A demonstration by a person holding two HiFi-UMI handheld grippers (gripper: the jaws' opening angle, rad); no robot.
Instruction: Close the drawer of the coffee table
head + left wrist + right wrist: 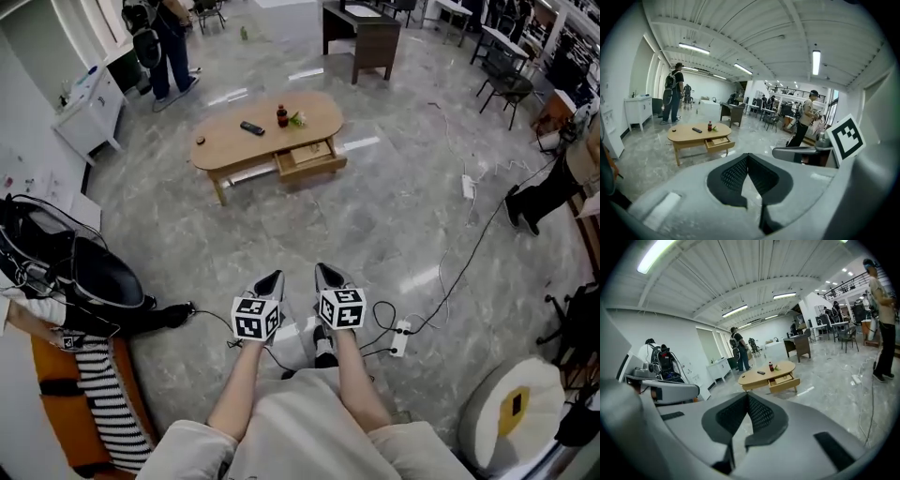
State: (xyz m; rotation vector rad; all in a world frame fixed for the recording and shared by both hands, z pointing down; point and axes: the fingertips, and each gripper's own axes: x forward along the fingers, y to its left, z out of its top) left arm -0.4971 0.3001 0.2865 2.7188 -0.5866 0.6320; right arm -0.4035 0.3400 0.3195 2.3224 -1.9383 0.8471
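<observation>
Figure: both grippers held low ahead of me, well short of the work. The left gripper (273, 280) has its jaws together at the tips with nothing between them, as its own view shows. The right gripper (324, 274), just beside it on its right, likewise has its jaws closed on nothing. Each points forward and somewhat downward over grey floor. The coffee table (225, 142), an oval wooden top on pale legs, stands well apart from both grippers, far ahead of them and a little to the left of the left gripper's line. Its drawer (312, 160) is pulled out of the side facing the grippers and hangs open, roughly straight ahead of the gap between the two grippers. Neither gripper touches it. On the tabletop beyond the drawer stand a dark bottle with a red cap (281, 115), a small green item (298, 119) touching or just beside it (I cannot tell which), and a black remote (251, 128) further to the grippers' left. Close to the right gripper, on its right, a white power strip (400, 338) lies on the floor with cables. Far beyond the table, to the left, a person (171, 42) stands near a white cabinet (90, 114).
</observation>
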